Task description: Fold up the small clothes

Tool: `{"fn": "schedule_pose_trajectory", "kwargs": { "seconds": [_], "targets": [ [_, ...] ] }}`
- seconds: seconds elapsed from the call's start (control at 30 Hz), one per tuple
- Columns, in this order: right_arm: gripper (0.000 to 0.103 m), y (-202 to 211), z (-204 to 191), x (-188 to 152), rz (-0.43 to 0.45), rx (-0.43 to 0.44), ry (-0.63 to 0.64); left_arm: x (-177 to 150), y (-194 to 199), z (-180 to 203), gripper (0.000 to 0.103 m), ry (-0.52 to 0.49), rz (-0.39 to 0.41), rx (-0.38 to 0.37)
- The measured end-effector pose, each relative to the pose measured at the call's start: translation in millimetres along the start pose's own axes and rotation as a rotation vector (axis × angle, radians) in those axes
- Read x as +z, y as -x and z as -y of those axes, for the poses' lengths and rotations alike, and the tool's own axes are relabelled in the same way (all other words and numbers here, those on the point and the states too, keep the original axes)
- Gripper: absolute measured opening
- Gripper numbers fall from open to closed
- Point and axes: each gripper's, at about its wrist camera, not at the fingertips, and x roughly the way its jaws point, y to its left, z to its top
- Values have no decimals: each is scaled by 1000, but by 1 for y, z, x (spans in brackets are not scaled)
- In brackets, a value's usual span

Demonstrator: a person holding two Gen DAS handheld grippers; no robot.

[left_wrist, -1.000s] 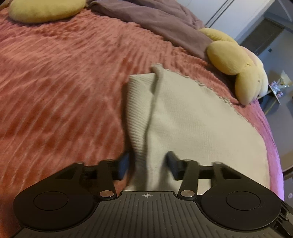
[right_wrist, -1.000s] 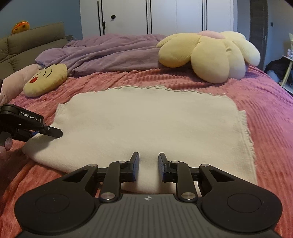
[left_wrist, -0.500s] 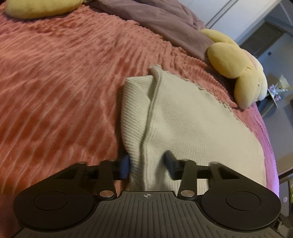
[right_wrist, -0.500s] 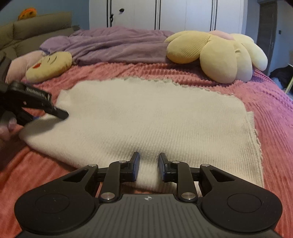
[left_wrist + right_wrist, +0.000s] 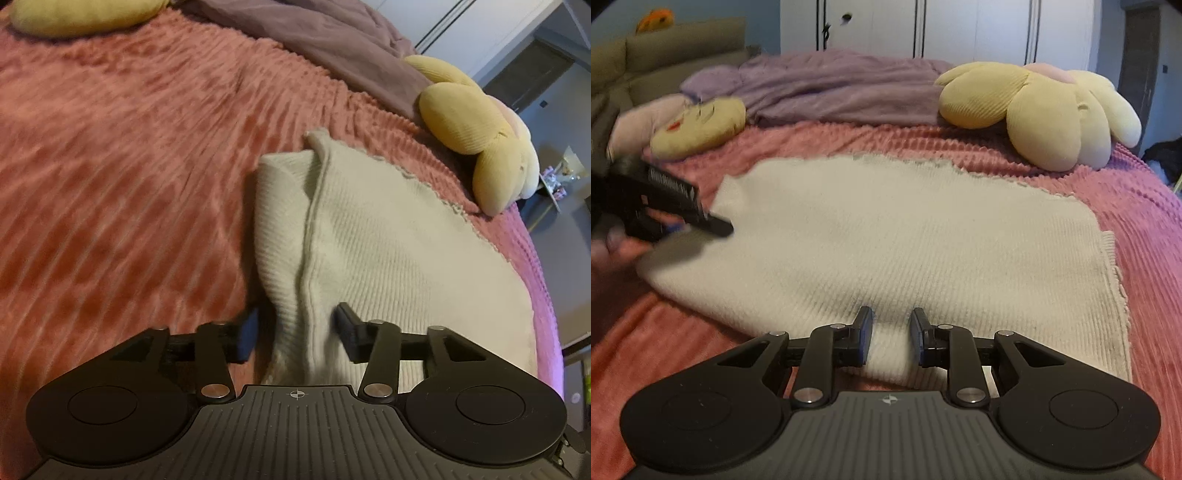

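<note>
A cream knitted garment (image 5: 905,236) lies spread on the pink bedspread (image 5: 1137,229); it also shows in the left wrist view (image 5: 388,251). My left gripper (image 5: 295,328) has its jaws open on either side of a raised fold at the garment's left edge (image 5: 295,258). It appears in the right wrist view (image 5: 698,218) at the garment's left side. My right gripper (image 5: 889,328) sits over the garment's near edge, jaws a little apart with cloth between them, not clamped.
A yellow flower cushion (image 5: 1041,114) and a purple blanket (image 5: 842,88) lie at the far side of the bed. A yellow face cushion (image 5: 701,125) lies at the far left. The bed edge drops off on the right (image 5: 550,295).
The left gripper has moved forward and lifted the left-edge fold a little. The right gripper has pushed slightly further onto the near edge.
</note>
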Motion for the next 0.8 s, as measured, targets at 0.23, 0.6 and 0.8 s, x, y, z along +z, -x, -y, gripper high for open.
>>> {"fn": "schedule_pose_trajectory", "kwargs": {
  "seconds": [0.23, 0.6, 0.8],
  "targets": [
    [23, -5, 3, -3, -34, 17, 11, 3, -1, 2, 27, 15, -23, -26],
    [28, 36, 48, -8, 46, -14, -112, 25, 47, 74, 22, -112, 78, -48],
    [29, 54, 80, -13, 74, -56, -193, 7, 40, 172, 21, -299, 107, -110]
  ]
}}
